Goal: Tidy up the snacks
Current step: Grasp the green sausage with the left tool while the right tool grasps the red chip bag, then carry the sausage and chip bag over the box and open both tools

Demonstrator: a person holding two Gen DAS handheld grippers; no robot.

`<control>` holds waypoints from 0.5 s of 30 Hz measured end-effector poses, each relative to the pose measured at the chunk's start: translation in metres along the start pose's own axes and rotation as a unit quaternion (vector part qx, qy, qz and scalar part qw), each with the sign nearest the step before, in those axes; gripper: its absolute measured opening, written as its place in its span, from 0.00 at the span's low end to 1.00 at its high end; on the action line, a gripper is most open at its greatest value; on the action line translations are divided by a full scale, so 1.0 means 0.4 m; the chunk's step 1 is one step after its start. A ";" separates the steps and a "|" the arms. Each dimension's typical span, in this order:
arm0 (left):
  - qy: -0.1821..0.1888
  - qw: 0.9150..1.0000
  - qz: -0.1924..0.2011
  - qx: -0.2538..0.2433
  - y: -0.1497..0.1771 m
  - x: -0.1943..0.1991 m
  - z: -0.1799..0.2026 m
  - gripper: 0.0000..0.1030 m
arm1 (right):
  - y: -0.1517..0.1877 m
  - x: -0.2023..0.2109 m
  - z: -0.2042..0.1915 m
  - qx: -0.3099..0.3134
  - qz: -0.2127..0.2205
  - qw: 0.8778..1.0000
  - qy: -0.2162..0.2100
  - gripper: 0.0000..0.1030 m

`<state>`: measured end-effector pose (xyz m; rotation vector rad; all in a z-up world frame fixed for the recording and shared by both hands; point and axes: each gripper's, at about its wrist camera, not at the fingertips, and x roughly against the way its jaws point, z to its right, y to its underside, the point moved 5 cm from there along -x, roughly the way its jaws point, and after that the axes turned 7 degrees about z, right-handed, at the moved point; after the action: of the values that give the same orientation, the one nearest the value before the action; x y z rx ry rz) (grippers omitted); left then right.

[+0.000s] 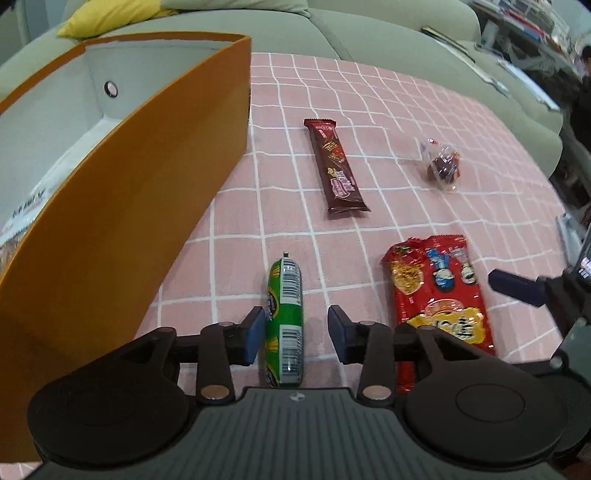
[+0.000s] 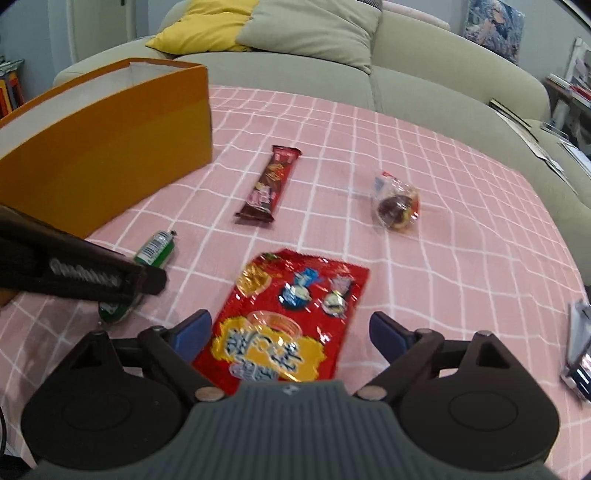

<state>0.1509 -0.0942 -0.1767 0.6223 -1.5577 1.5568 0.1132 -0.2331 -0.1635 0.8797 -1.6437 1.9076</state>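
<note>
A green sausage stick (image 1: pixel 284 325) lies on the pink checked cloth between the open jaws of my left gripper (image 1: pixel 296 334); the left pad is close to it, the right pad stands apart. It also shows in the right wrist view (image 2: pixel 155 248), partly behind the left gripper's arm. A red snack bag (image 2: pixel 284 321) lies between the open jaws of my right gripper (image 2: pixel 290 338), not gripped; it shows in the left wrist view (image 1: pixel 439 295) too. A brown chocolate bar (image 1: pixel 336 168) (image 2: pixel 267 186) and a clear-wrapped candy (image 1: pixel 441 164) (image 2: pixel 397 205) lie farther off.
An orange box (image 1: pixel 122 206) (image 2: pixel 103 147) with a white inside stands open at the left and holds a white packet (image 1: pixel 26 214). A green sofa (image 2: pixel 424 85) with a yellow cushion (image 2: pixel 207 26) is behind the table. A phone-like device (image 2: pixel 580 347) lies at the right edge.
</note>
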 end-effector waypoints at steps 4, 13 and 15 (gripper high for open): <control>-0.010 1.000 -0.007 0.008 0.002 -0.016 -0.011 0.41 | -0.002 -0.026 0.006 -0.029 -0.016 0.999 -0.003 0.86; -0.025 0.999 -0.019 -0.014 0.005 -0.015 -0.004 0.24 | 0.004 -0.046 -0.018 -0.013 -0.028 1.000 0.001 0.75; -0.026 0.999 -0.018 -0.013 0.006 -0.015 -0.004 0.24 | 0.006 -0.044 -0.019 -0.009 -0.028 1.000 0.003 0.71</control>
<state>0.1526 -0.0937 -0.1831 0.6769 -1.5943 1.5010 0.1223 -0.2250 -0.1784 0.9024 -1.6134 1.8537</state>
